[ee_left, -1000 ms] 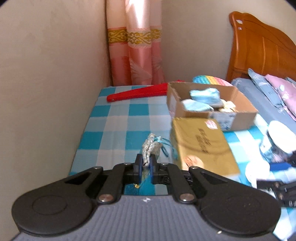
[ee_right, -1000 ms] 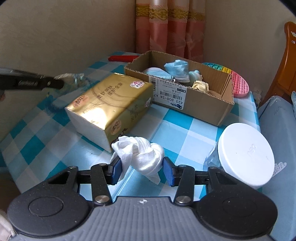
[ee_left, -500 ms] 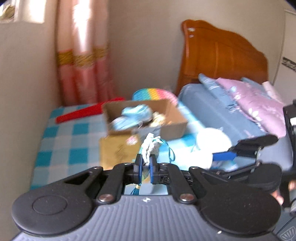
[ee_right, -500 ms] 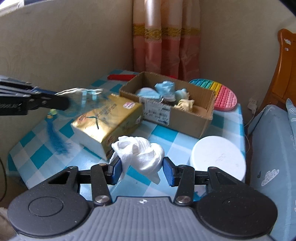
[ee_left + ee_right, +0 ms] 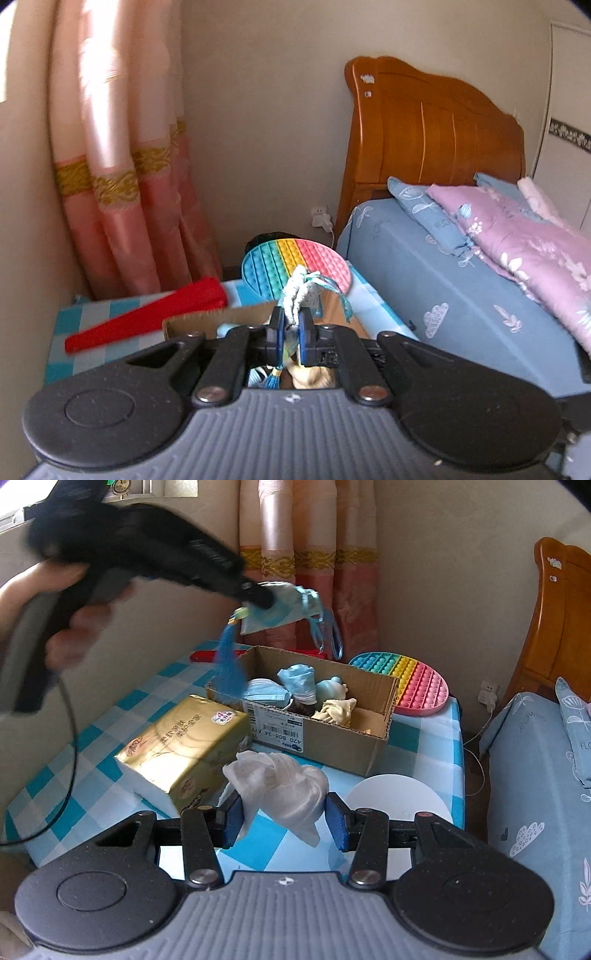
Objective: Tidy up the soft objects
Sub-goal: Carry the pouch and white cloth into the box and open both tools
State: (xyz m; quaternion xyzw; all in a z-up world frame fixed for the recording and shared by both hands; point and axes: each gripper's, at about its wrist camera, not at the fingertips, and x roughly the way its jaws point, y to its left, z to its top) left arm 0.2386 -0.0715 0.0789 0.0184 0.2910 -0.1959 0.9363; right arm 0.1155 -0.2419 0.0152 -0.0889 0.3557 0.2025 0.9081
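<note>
My left gripper (image 5: pixel 291 332) is shut on a small pale-blue fabric pouch (image 5: pixel 301 291) with a blue tassel. In the right wrist view that pouch (image 5: pixel 284 607) hangs in the air above the cardboard box (image 5: pixel 332 734), held by the left gripper (image 5: pixel 260 594). The box holds several soft items, blue and cream. My right gripper (image 5: pixel 283 818) is shut on a knotted white cloth (image 5: pixel 280 782) and holds it above the checked table, in front of the box.
A gold tissue pack (image 5: pixel 184 746) lies left of the box. A white round lid (image 5: pixel 399 805) sits at front right. A rainbow pop mat (image 5: pixel 410 681) and a red folded fan (image 5: pixel 147 317) lie behind the box. A bed (image 5: pixel 461 295) stands on the right.
My left gripper has lifted the pouch from the table and carried it right and up, over the box. My right gripper has risen a little with the white cloth.
</note>
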